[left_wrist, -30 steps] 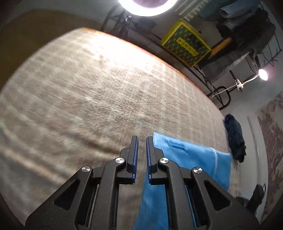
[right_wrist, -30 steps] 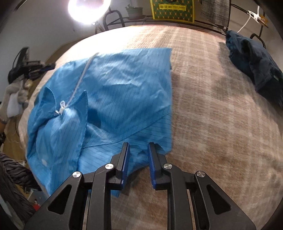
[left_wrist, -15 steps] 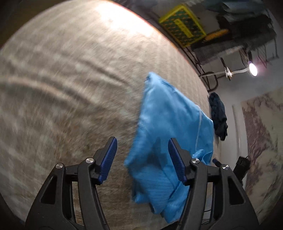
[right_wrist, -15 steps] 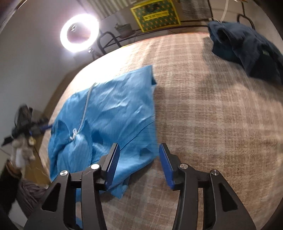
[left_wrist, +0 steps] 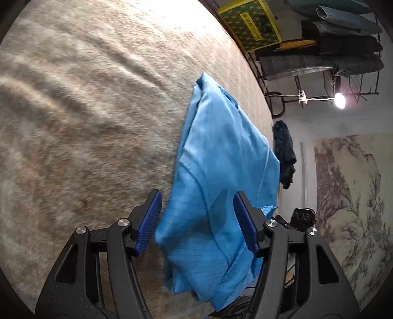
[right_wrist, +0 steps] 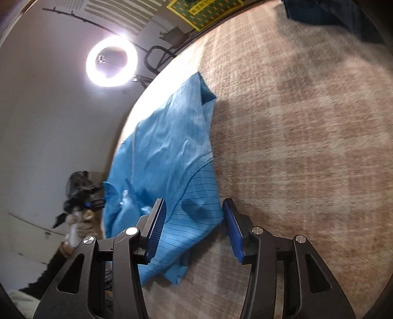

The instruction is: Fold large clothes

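Note:
A bright blue pinstriped garment [left_wrist: 221, 147] lies partly folded on a beige plaid cover [left_wrist: 86, 122]. Its near end hangs over the cover's edge. My left gripper [left_wrist: 197, 196] hovers open above that near end, and its blue pads [left_wrist: 149, 218] stand clear of the cloth. In the right wrist view the same garment [right_wrist: 172, 147] runs off toward the left. My right gripper [right_wrist: 194, 202] straddles its near corner with the jaws opening, and the pads [right_wrist: 233, 228] do not press the fabric.
A dark navy garment [left_wrist: 285, 152] lies bunched at the cover's far side [right_wrist: 331, 19]. Beyond the cover are a ring light [right_wrist: 111, 65], a yellow-green box [left_wrist: 250, 24], a rack of folded clothes [left_wrist: 343, 49] and a clip lamp [left_wrist: 340, 100].
Both pairs of jaws went from nearly shut to wide apart. Both cameras rolled and sank toward the blue garment, which now fills the gap between each pair of fingers.

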Available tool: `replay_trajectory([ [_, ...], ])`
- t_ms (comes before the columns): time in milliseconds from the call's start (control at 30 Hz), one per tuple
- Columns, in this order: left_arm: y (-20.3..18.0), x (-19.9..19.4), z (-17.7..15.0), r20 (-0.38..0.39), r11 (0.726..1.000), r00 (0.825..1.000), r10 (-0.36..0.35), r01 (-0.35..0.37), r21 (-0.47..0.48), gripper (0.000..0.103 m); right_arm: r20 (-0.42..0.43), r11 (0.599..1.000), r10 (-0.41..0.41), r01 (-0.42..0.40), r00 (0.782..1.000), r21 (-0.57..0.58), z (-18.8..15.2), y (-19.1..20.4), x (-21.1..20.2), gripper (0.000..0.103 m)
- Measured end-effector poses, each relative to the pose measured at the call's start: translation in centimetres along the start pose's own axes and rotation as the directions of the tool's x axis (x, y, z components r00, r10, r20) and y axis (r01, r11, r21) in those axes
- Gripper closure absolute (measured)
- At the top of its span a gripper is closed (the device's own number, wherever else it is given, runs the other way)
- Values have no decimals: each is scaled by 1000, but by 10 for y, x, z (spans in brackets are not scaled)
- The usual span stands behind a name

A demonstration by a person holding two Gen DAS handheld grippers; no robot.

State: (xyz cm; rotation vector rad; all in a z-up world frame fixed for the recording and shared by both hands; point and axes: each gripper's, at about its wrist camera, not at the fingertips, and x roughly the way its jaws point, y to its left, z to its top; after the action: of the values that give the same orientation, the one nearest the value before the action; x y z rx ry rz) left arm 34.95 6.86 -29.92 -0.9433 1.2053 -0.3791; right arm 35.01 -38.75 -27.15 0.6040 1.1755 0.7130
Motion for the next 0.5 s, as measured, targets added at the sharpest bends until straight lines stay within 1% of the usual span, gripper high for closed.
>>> replay_trajectory([
  [33, 0, 2, 2, -9, 1000, 1000, -12, 12, -3, 41, -6, 1000, 18, -18, 1000, 4, 1, -1, 2, 56],
  [133, -3, 8, 8, -13, 1000, 999, -29, 29, -6, 42, -12, 997, 75, -74, 997, 21, 2, -3, 8, 60],
  [200, -9, 12, 11, -9, 1000, 1000, -18, 18, 11, 43, -14, 995, 94, -94, 995, 35, 6, -2, 17, 70],
  [233, -13, 16, 12, -11, 1000, 1000, -4, 4, 24, 47, -16, 995, 92, -91, 996, 39, 3, 0, 17, 71],
  [267, -17, 19, 13, -4, 999, 1000, 5, -5, 34, 48, -19, 995, 92, -91, 996, 41, 4, 2, 20, 74],
  [300, -21, 23, 15, -8, 999, 1000, 12, -11, 40, 49, -27, 995, 90, -89, 996, 33, 6, 7, 26, 74],
  [367, -27, 29, 16, -10, 998, 1000, 24, -24, 50, 56, -35, 997, 72, -72, 997, 11, 9, 15, 32, 74],
  [400, -31, 32, 16, -4, 997, 999, 40, -40, 61, 58, -37, 998, 62, -62, 997, 2, 11, 20, 36, 77],
  [467, -37, 37, 15, 7, 992, 996, 86, -86, 91, 73, -43, 1000, 29, -30, 999, -10, 11, 21, 37, 84],
  [500, -40, 39, 13, 13, 988, 994, 109, -109, 107, 77, -44, 1000, 8, -9, 999, -20, 11, 25, 39, 87],
])
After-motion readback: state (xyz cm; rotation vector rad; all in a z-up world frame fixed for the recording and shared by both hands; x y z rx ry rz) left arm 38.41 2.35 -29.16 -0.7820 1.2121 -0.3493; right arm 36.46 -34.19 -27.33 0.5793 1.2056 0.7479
